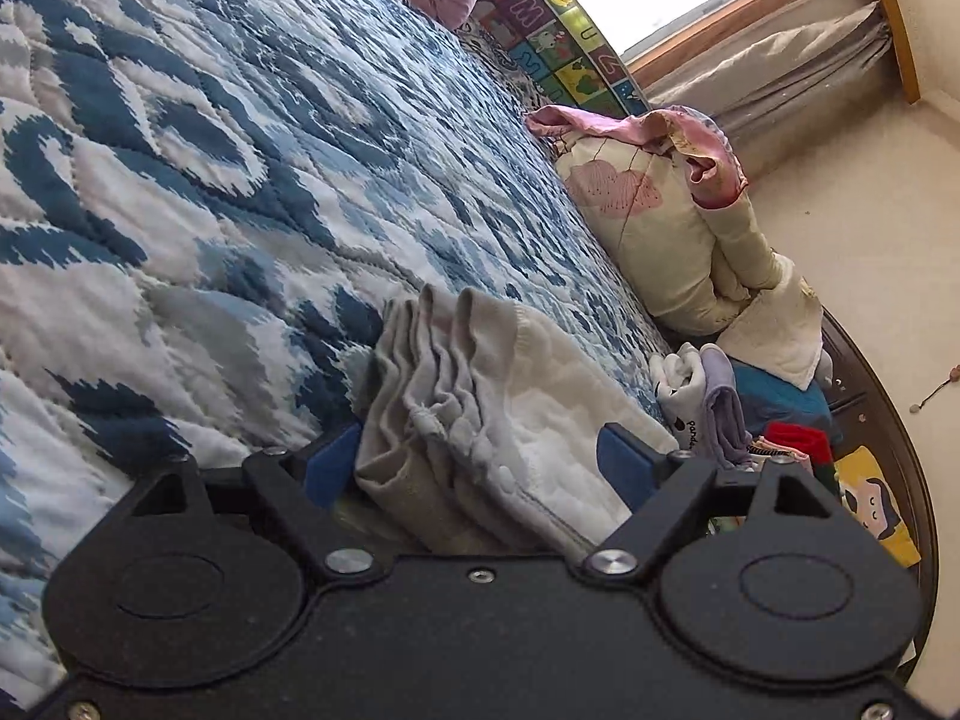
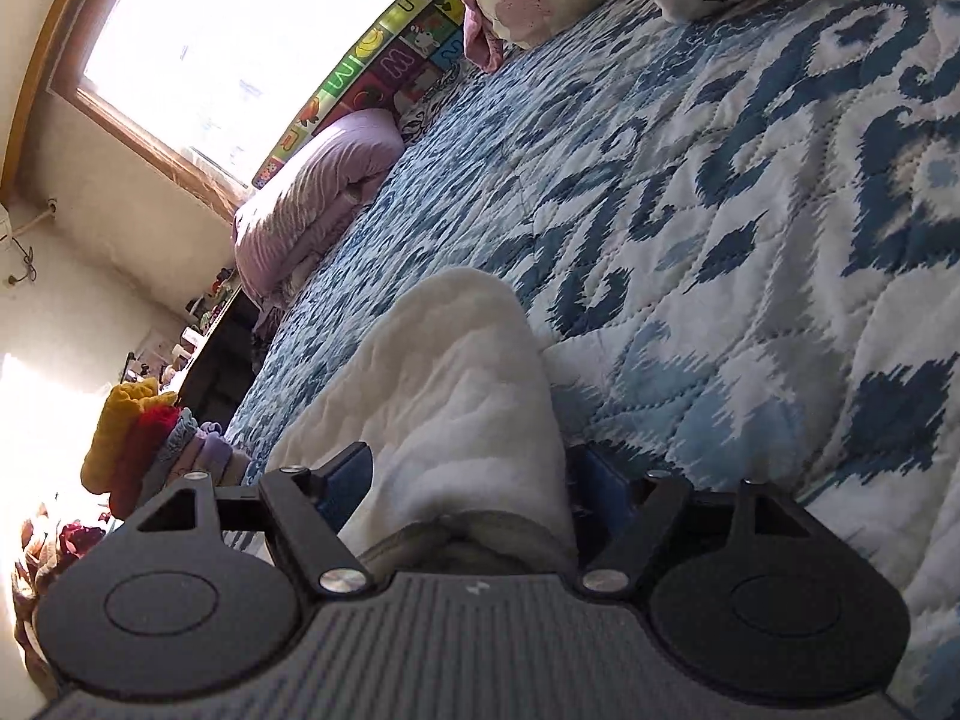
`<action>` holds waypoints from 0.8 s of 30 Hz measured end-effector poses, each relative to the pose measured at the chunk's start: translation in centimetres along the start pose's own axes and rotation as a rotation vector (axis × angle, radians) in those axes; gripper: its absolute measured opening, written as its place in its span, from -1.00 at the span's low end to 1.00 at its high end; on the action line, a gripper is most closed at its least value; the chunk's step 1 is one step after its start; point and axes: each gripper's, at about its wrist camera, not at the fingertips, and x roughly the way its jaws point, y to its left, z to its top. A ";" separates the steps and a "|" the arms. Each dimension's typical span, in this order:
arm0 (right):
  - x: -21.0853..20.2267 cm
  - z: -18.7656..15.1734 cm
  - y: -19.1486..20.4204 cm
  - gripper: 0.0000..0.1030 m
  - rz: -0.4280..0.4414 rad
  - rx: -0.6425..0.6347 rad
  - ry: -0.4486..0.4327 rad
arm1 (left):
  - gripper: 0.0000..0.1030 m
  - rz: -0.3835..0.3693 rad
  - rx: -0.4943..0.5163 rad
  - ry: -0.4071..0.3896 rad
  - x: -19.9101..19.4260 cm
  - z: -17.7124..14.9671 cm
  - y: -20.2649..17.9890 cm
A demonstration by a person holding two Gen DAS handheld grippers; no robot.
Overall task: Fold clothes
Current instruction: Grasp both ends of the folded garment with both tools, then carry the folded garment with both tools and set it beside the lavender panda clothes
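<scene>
A folded white and grey quilted garment (image 1: 516,402) lies on the blue and white bedspread (image 1: 210,180). Its stacked layers fan out loosely between the blue pads of my left gripper (image 1: 480,456), whose jaws stand wide and do not squeeze the cloth. In the right wrist view the rounded white end of the same garment (image 2: 444,360) sits between the pads of my right gripper (image 2: 468,474). These jaws are wide apart too, and the cloth rests on the bedspread (image 2: 750,210) rather than being pinched.
A cream pillow draped with pink cloth (image 1: 660,222) and a small white "panda" item (image 1: 684,402) lie along one bed edge. A lilac rolled quilt (image 2: 318,204) and an alphabet mat (image 2: 384,42) line the window side. Folded yellow and red clothes (image 2: 138,426) stand beside the bed.
</scene>
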 end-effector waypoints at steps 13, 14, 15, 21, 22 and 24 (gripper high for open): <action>-7.2 1.2 3.4 -0.32 0.006 -0.079 -0.137 | 0.22 -0.183 -0.087 0.120 -0.7 -2.3 -3.1; -8.3 1.2 3.2 -0.26 -0.025 -0.096 -0.147 | 0.54 -0.149 -0.077 0.159 0.0 -2.7 -2.8; -8.7 1.0 2.5 -0.03 -0.080 -0.123 -0.142 | 0.53 -0.127 -0.083 0.169 0.3 -3.0 -2.3; -9.9 -0.4 -4.7 0.25 -0.166 0.040 -0.110 | 0.58 -0.124 -0.077 0.190 -0.5 -3.4 -1.7; -10.0 -0.7 -5.3 0.26 -0.144 0.072 -0.112 | 0.58 -0.118 -0.064 0.195 -0.4 -3.6 -1.9; -9.9 -0.9 -5.8 0.29 -0.125 0.090 -0.111 | 0.58 -0.108 -0.032 0.201 -0.3 -4.0 -2.3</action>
